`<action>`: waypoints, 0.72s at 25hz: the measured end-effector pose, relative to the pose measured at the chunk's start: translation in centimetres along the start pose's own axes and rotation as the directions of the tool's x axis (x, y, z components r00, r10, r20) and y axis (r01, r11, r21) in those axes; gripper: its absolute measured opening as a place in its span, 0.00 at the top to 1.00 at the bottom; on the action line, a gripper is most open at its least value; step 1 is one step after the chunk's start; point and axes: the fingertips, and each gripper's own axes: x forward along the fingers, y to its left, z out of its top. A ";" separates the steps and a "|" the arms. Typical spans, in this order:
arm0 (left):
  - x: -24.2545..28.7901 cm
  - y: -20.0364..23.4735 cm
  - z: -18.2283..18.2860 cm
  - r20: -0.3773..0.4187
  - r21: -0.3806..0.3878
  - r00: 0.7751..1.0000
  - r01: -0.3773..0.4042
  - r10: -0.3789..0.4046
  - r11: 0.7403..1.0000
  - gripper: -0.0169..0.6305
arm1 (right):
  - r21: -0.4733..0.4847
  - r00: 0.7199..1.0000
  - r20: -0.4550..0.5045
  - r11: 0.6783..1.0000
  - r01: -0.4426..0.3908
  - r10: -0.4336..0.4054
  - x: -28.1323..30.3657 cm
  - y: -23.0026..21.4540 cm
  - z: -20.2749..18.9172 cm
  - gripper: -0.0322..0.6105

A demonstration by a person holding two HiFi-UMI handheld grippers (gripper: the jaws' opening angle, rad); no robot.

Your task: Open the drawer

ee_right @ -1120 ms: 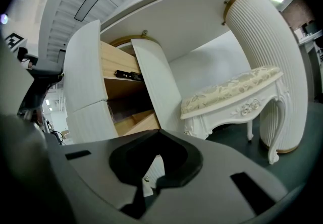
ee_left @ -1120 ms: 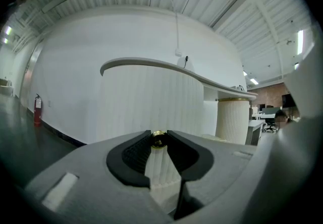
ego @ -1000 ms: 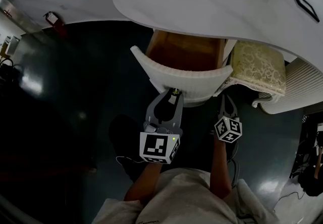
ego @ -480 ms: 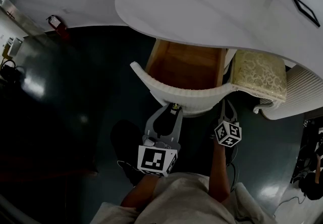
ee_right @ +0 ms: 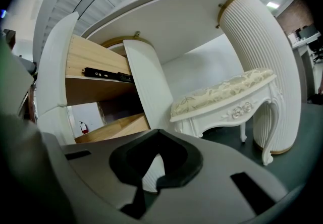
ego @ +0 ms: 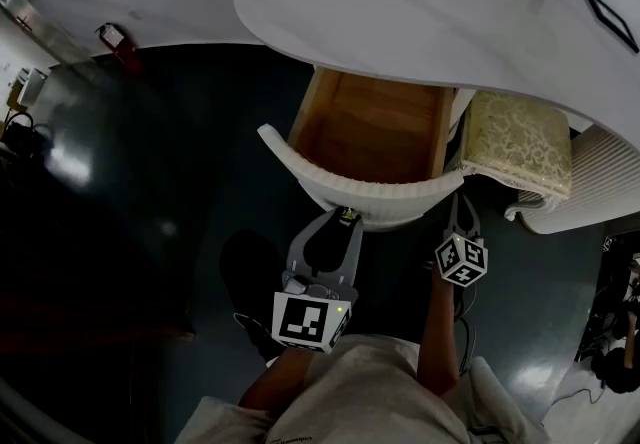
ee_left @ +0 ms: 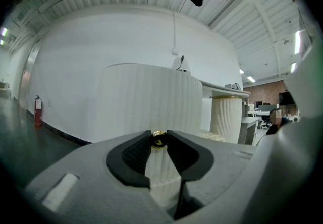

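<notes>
Dark floor (ego: 170, 182), left half of the head view: wide open, plenty of room to come in from that side. Drawer (ego: 375, 127), centre frame: bare wood inside, reachable from above at its near part, but the desk top (ego: 420, 2) overhangs the back. Curved drawer front (ego: 350, 187) blocks a straight-ahead reach. To the rt, upholstered stool (ego: 515, 137) sits close to the drawer's side, narrow gap btwn, w/ right gripper (ego: 462, 204) at its mouth. Ribbed column (ego: 600, 182) closes off far rt. Fire extinguisher (ego: 112, 40) upper left, well clear.
</notes>
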 end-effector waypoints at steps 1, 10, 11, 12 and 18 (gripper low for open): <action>-0.2 -0.1 -0.1 0.001 0.001 1.000 -0.002 0.002 1.000 0.81 | -0.003 1.000 -0.002 1.000 -0.006 0.006 0.0 0.1 0.0 0.93; -0.9 -0.3 0.0 -0.001 -0.003 1.000 -0.005 0.005 1.000 0.81 | -0.003 1.000 -0.005 1.000 -0.007 0.007 0.0 0.1 0.2 0.93; -1.0 -0.3 0.0 0.000 0.000 1.000 -0.007 0.007 1.000 0.81 | -0.005 1.000 -0.006 1.000 -0.005 0.005 0.1 0.1 0.2 0.93; -1.1 -0.3 0.0 -0.001 0.005 1.000 -0.009 0.009 1.000 0.81 | -0.006 1.000 -0.007 1.000 -0.005 0.005 0.1 0.0 0.2 0.93; -1.2 -0.4 -0.2 0.009 0.026 1.000 -0.011 0.010 1.000 0.81 | -0.060 0.991 -0.056 0.990 -0.126 0.122 -0.6 3.0 1.7 0.93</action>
